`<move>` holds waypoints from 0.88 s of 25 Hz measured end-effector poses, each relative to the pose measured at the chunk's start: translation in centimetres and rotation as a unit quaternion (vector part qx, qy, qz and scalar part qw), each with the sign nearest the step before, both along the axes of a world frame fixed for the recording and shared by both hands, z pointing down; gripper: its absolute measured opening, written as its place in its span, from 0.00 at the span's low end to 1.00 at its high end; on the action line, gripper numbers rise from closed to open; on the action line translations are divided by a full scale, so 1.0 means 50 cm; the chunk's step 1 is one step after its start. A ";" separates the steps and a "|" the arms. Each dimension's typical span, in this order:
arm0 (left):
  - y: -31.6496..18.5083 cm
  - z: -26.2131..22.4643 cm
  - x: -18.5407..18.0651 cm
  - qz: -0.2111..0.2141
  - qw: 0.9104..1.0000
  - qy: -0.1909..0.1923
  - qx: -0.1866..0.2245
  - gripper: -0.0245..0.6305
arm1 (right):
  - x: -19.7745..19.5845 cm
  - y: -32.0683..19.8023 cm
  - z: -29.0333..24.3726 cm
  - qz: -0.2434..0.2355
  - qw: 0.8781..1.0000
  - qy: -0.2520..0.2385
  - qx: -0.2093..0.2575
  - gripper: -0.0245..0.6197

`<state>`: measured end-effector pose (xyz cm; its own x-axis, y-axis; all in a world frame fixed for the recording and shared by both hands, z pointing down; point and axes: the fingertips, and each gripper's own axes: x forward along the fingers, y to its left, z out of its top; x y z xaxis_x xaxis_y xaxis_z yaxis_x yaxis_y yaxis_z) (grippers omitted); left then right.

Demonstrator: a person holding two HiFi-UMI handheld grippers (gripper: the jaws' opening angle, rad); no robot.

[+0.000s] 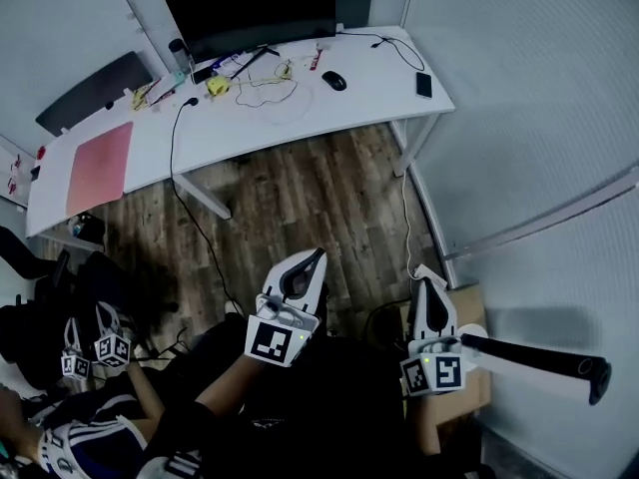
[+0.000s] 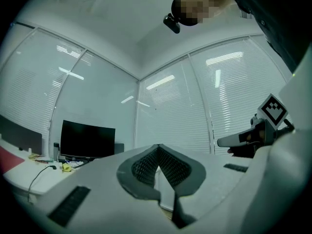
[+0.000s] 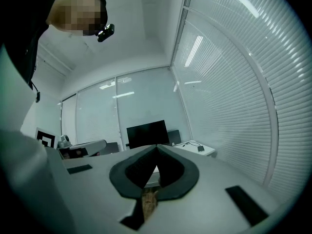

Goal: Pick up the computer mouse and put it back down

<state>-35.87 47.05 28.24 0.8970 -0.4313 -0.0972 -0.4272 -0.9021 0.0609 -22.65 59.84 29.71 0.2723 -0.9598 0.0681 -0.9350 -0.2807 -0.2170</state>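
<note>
The black computer mouse (image 1: 334, 80) lies on the white desk (image 1: 379, 93) at the far side of the room, to the right of a black monitor (image 1: 252, 8). Both grippers are far from it, held over the wooden floor near my body. My left gripper (image 1: 319, 255) points towards the desk with its jaws shut and nothing between them, as the left gripper view (image 2: 158, 146) also shows. My right gripper (image 1: 424, 283) is to its right, jaws also closed tip to tip (image 3: 157, 146) and empty. The mouse does not show in either gripper view.
On the desk lie a phone (image 1: 423, 85), tangled cables (image 1: 268, 90) and a pink mat (image 1: 100, 165). A cardboard box (image 1: 469, 302) stands by my right gripper, with a black bar (image 1: 539, 359) over it. A dark chair (image 1: 40, 302) and spare marker cubes (image 1: 110, 347) sit at lower left.
</note>
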 end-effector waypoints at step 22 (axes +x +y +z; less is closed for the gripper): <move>-0.457 0.010 0.241 0.005 1.000 -0.018 0.011 0.05 | 0.226 -0.475 0.019 -0.013 1.000 0.000 -0.013 0.04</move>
